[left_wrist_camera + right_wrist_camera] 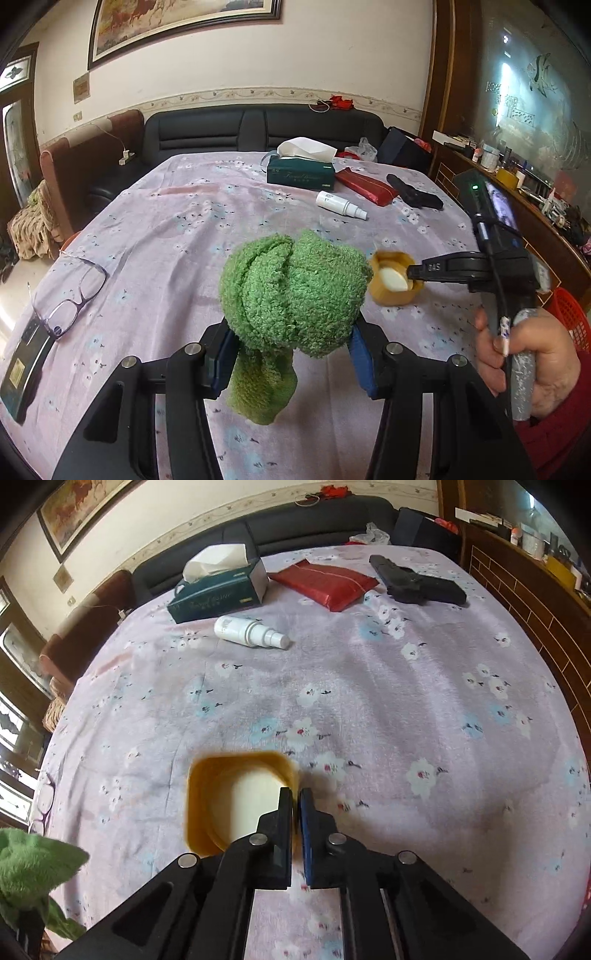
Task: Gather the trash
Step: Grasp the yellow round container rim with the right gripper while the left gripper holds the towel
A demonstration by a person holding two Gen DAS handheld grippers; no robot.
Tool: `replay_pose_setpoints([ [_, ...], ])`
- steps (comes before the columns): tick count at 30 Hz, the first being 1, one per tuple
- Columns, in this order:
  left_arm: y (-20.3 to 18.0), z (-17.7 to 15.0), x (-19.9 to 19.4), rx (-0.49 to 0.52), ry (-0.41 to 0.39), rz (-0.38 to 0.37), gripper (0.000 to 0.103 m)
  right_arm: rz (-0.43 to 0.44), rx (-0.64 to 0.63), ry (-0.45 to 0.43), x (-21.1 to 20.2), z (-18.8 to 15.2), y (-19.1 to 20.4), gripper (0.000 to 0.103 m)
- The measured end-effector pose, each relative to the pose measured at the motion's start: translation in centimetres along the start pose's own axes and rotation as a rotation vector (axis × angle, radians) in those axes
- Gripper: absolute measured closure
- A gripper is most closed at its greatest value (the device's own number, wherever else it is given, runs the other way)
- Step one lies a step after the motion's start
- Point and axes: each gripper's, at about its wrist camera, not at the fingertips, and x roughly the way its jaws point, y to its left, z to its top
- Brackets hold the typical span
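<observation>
Two grippers are carrying trash: left gripper (291,354) clamping fluffy green cloth (291,291), right gripper (295,805) pinching amber plastic cup's (207,797) rim, needing level lifting.

The green cloth (291,291) is fluffy, rough terry; the tablecloth (369,709) is soft matt fabric, floral-printed; the amber cap (221,797) looks like smooth glossy plastic; the spray bottle (251,632) is smooth white plastic; the red pouch (325,581) has a slight sheen.
</observation>
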Motion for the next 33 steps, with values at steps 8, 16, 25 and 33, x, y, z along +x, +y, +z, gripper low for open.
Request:
replay_pose_setpoints([
  [8, -1.3, -1.9, -1.0, 0.008, -0.004, -0.014, 0.051, 0.027, -0.035, -0.075, -6.2, -5.3, -1.5, 0.099],
  [16, -4.1, -4.6, -2.2, 0.069, 0.011, -0.044, 0.051, 0.053, -0.113, -0.008, -9.8, -13.1, -3.1, 0.099],
  [25, -5.7, -6.1, -2.5, 0.096, 0.020, -0.036, 0.051, 0.007, -0.155, -0.005, -9.0, -14.8, -3.0, 0.095],
  [33, -6.6, -6.8, -2.9, 0.118, 0.005, -0.016, 0.051, 0.012, -0.143, -0.006, -8.3, -15.3, -3.2, 0.095],
])
